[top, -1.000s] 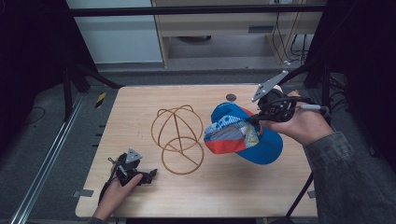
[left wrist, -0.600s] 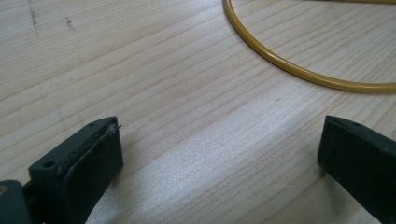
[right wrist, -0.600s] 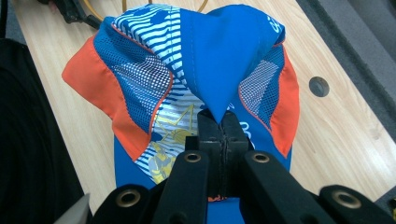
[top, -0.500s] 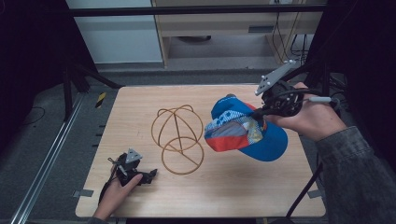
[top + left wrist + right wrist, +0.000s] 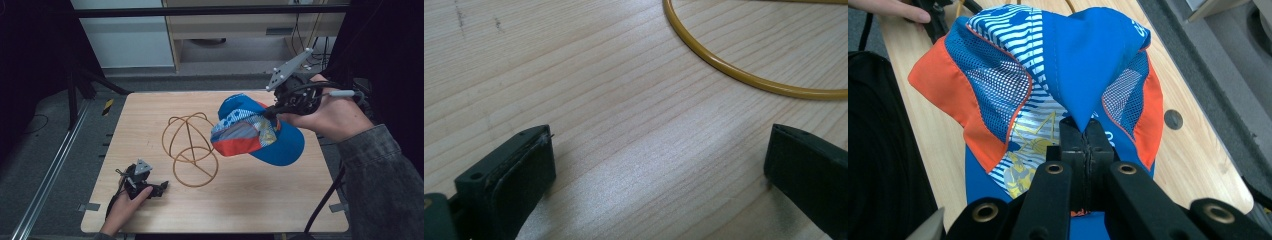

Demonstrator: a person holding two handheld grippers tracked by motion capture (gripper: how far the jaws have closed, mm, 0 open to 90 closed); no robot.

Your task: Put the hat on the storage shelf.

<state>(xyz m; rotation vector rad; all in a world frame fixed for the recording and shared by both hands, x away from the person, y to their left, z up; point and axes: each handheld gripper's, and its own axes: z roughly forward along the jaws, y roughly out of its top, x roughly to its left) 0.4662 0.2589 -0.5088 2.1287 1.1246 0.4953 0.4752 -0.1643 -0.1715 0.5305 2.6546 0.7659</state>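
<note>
A blue cap (image 5: 260, 131) with orange side panels and white stripes hangs in the air over the right half of the wooden table (image 5: 150, 107). My right gripper (image 5: 272, 112) is shut on a pinch of the cap's blue crown fabric (image 5: 1075, 60), its jaws pressed together around it (image 5: 1087, 134). A yellow wire dome stand (image 5: 190, 145) sits at the table's middle, just left of the cap. My left gripper (image 5: 159, 188) rests low at the front left corner, open, its jaws wide apart (image 5: 659, 165) over bare wood. The stand's ring (image 5: 744, 75) curves just ahead of it.
A small dark round hole (image 5: 1173, 119) marks the table near its far right edge. Beyond the table stand a white cabinet (image 5: 120, 35) and a wooden shelf unit (image 5: 240, 30). A metal rail (image 5: 55, 165) runs along the floor at left.
My right gripper has lifted the cap higher and carried it a little toward the far side. The left gripper has stayed put.
</note>
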